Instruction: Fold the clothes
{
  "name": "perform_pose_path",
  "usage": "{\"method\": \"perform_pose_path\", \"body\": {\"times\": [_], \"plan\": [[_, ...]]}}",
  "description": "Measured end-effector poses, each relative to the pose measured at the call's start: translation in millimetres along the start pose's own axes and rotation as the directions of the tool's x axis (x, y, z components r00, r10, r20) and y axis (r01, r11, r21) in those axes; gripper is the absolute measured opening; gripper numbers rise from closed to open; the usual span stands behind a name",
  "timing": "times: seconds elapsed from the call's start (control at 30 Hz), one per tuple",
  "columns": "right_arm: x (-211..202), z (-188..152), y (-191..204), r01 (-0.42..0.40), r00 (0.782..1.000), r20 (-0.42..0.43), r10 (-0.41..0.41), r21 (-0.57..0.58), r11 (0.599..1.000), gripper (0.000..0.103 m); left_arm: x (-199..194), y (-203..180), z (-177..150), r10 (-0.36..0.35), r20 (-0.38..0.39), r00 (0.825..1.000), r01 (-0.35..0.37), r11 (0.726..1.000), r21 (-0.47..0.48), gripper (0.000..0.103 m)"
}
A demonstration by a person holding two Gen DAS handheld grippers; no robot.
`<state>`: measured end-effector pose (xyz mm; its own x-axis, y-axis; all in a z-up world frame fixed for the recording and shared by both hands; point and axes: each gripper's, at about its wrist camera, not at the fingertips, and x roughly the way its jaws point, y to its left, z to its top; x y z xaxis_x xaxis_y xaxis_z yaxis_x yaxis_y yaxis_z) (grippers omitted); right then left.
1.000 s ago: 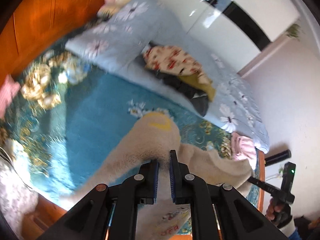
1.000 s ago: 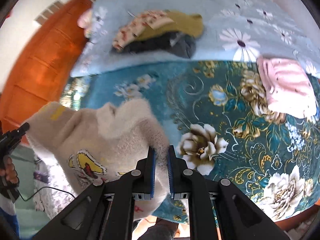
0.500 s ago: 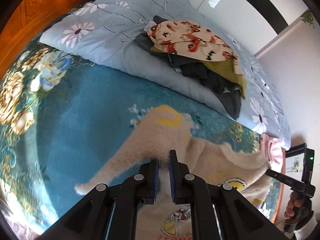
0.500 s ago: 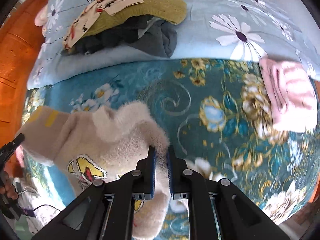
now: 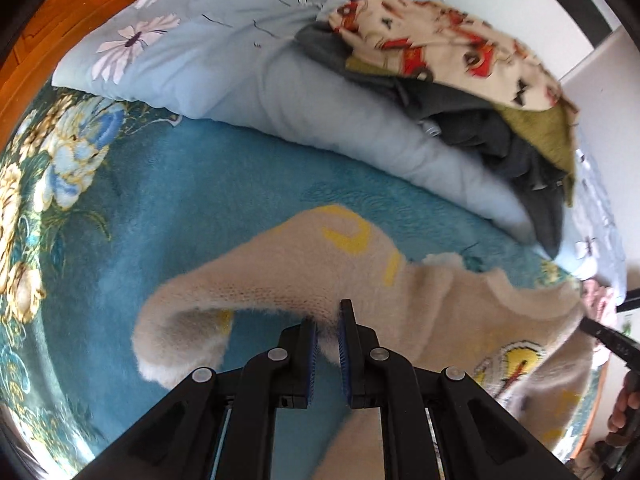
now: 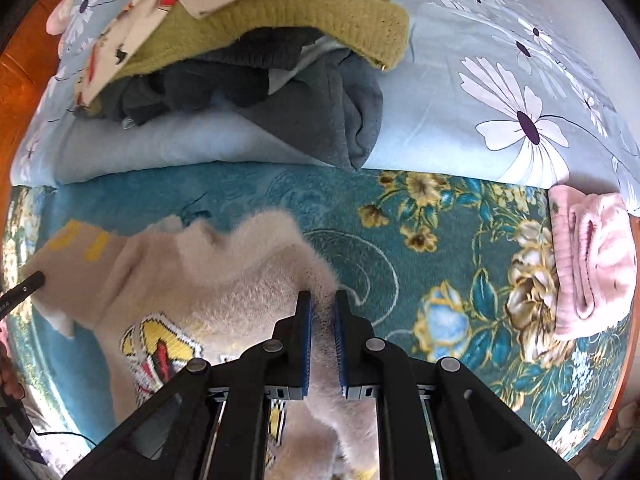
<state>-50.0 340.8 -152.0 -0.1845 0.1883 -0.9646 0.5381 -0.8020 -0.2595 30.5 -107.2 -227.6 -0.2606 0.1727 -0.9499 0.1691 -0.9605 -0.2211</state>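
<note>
A cream fuzzy sweater (image 5: pixel 328 276) is spread across a teal floral blanket (image 5: pixel 224 196) on a bed, held up at 2 places by 2 handheld tongs.

In the left wrist view, the blanket's gold and blue flowers fill the left edge. Near the middle, a sleeve (image 5: pixel 180 320) of the sweater curls down to the left, its cuff resting on the blanket. The left gripper (image 5: pixel 328 322) sits at the near centre, its 2 blue-padded fingers clenched on a fold of the cream knit just right of where the sleeve begins. Yellow markings show on the fabric beyond the tips. To the right, the body of the sweater runs toward the other tool at the right edge. On the far side lies a pale blue quilt (image 5: pixel 224 52) printed with white flowers, with a pile of clothes (image 5: pixel 472 92) on top: a cream printed piece, an olive knit, and dark grey garments.

In the right wrist view, the sweater covers the near left, showing a yellow and red patch. The right gripper (image 6: pixel 322 316) at the near centre is clamped on the sweater's right edge, cream fluff filling the gap between its fingers. Right of the tips the blanket lies bare. A folded pink garment (image 6: pixel 592 264) rests at the far right, near the quilt's edge.
</note>
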Motion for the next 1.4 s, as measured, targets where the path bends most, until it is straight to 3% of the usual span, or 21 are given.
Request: {"method": "perform_pose_path", "body": {"times": [0.13,0.27,0.37,0.43,0.53,0.6,0.7,0.83,1.0,1.2,1.27,1.4], "plan": [[13.2,4.7,0.0,0.008,1.0,-0.009,-0.008,0.012,1.0,0.011,18.8,10.5,1.1,0.004,-0.039,0.999,-0.006,0.999,-0.046,0.012],[11.9,1.4,-0.3,-0.009,1.0,-0.012,0.01,0.024,1.0,0.012,16.8,20.2,-4.9,-0.048,-0.052,0.998,0.043,0.994,-0.102,0.013],[4.5,-5.8,0.5,-0.029,0.999,-0.014,0.029,0.024,0.999,0.027,9.1,26.3,-10.2,-0.087,-0.065,0.994,0.077,0.986,-0.146,0.019],[-5.2,-16.3,-0.6,-0.044,0.999,0.001,0.044,0.038,0.998,0.043,0.4,31.3,-16.3,-0.111,-0.063,0.992,0.097,0.975,-0.198,0.025],[-19.3,-49.1,-5.1,-0.076,0.997,0.013,0.076,0.076,0.994,0.051,-14.4,36.2,-28.7,-0.13,-0.044,0.99,0.116,0.963,-0.245,0.029],[-17.9,-81.3,-9.6,-0.098,0.995,-0.022,0.101,0.105,0.99,0.053,-22.7,34.3,-39.5,-0.121,-0.034,0.992,0.109,0.963,-0.245,0.033],[-1.4,-130.4,-8.3,-0.121,0.983,-0.122,0.137,0.129,0.984,0.053,-31.9,32.5,-54.9,-0.112,-0.028,0.993,0.101,0.963,-0.252,0.034],[16.4,-170.8,-1.6,-0.061,0.975,-0.203,0.093,0.158,0.986,0.053,-42.3,26.5,-80.4,-0.104,-0.032,0.994,0.092,0.959,-0.269,0.034],[26.1,-188.6,1.4,-0.004,0.975,-0.217,0.054,0.225,0.974,0.053,-54.9,16.9,-108.3,-0.084,-0.048,0.995,0.07,0.968,-0.242,0.034],[28.7,-190.6,2.3,0.018,0.981,-0.193,0.035,0.268,0.963,0.053,-62.6,0.8,-135.5,-0.057,-0.104,0.993,0.041,0.989,-0.145,0.034],[31.0,-191.1,1.8,0.012,0.981,-0.19,0.042,0.277,0.961,0.05,-65.0,-0.6,-140.9,-0.044,-0.111,0.993,0.028,0.989,-0.142,0.034],[35.4,-190.8,0.4,-0.023,0.981,-0.18,0.075,0.275,0.961,0.024,-69.8,-3.3,-151.1,-0.016,-0.119,0.993,-0.002,0.989,-0.148,0.034]]}}
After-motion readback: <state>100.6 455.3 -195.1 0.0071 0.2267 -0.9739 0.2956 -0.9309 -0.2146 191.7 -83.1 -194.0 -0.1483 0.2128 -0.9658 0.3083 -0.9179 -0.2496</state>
